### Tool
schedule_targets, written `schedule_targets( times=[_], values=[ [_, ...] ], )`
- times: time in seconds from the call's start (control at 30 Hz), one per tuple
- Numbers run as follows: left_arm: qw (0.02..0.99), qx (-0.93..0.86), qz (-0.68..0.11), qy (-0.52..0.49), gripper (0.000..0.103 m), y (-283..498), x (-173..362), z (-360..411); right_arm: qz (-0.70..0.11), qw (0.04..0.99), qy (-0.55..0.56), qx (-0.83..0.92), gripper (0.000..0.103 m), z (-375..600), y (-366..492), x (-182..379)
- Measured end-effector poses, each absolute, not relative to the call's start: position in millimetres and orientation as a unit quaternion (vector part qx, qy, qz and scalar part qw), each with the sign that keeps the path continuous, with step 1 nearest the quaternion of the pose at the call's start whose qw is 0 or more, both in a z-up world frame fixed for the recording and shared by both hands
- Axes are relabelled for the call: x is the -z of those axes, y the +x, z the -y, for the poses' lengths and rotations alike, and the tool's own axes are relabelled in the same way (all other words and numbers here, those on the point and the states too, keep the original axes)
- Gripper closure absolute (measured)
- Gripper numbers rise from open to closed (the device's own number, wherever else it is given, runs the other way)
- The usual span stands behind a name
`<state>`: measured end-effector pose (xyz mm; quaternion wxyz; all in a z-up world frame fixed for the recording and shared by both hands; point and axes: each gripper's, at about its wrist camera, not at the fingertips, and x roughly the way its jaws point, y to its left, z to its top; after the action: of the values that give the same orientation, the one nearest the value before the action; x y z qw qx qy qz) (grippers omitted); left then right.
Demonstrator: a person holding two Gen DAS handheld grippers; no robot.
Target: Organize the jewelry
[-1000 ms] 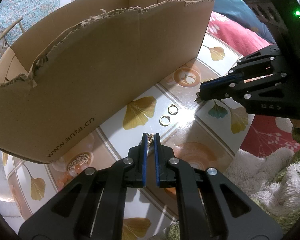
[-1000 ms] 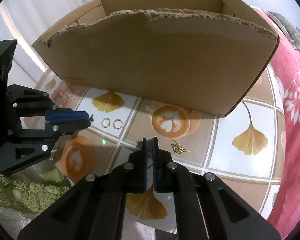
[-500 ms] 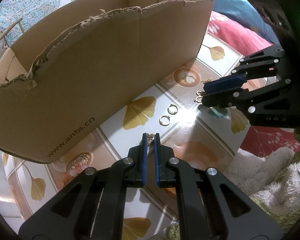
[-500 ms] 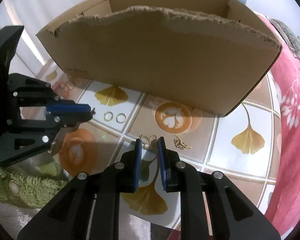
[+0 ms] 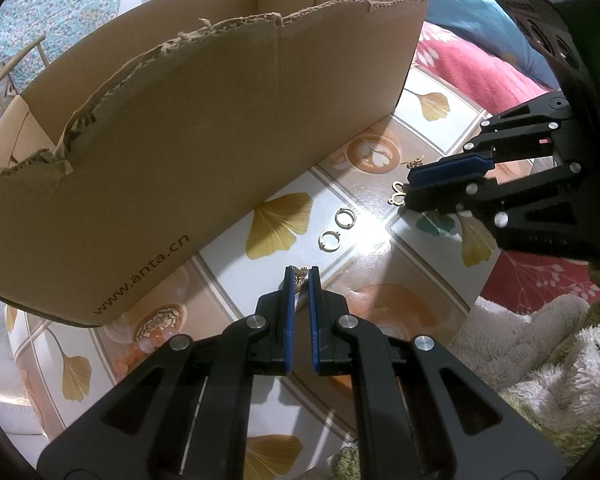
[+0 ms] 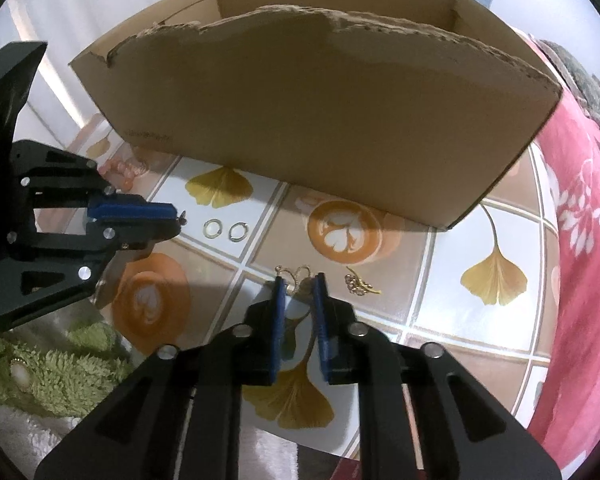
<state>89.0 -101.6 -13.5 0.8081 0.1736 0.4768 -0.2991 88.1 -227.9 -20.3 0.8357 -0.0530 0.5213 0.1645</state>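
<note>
Your left fingers [image 5: 288, 308] are pinched almost shut on a small gold leaf charm [image 5: 300, 276], which sits right at their tips just above the surface [image 5: 380, 248]. Your right fingers [image 6: 278, 312] have just been closing. They stand a little apart, with the looped gold earring [image 6: 296, 276] lying on the surface between their tips, and the pads do not visibly press on it.

Just right of that earring, apart from it, lies a gold sprig brooch [image 6: 360, 285]. Between your two grippers two gold hoops [image 5: 329, 240] rest side by side, near each other without touching, both clear of either set of fingers. A peach bead bracelet [image 5: 140, 350] lies on the left, close to the foot of the box and partly in its shadow.

Beyond all of this the cardboard box [image 5: 220, 140] stands open-topped with a torn upper edge. Its tall near wall rises between the jewelry and the inside, so you cannot see what it holds. A green shaggy rug [image 6: 60, 364] borders the near side of the surface, and a red floral blanket [image 6: 580, 260] runs along the right.

Both grippers tilt steeply down toward the surface. In the left view the right one comes in from the right edge, its tips aimed across toward the hoops. In the right view the left one mirrors it from the left edge.
</note>
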Motion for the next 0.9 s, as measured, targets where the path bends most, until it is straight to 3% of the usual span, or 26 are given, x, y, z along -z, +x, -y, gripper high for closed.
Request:
schedule_targets(
  times=[0.9],
  values=[
    [0.814, 0.3, -0.465, 0.173, 0.098, 83.4, 5.3, 102.7, -0.495, 0.851, -0.038, -0.171, 0.092, 250.1, 80.5, -5.9]
  ],
)
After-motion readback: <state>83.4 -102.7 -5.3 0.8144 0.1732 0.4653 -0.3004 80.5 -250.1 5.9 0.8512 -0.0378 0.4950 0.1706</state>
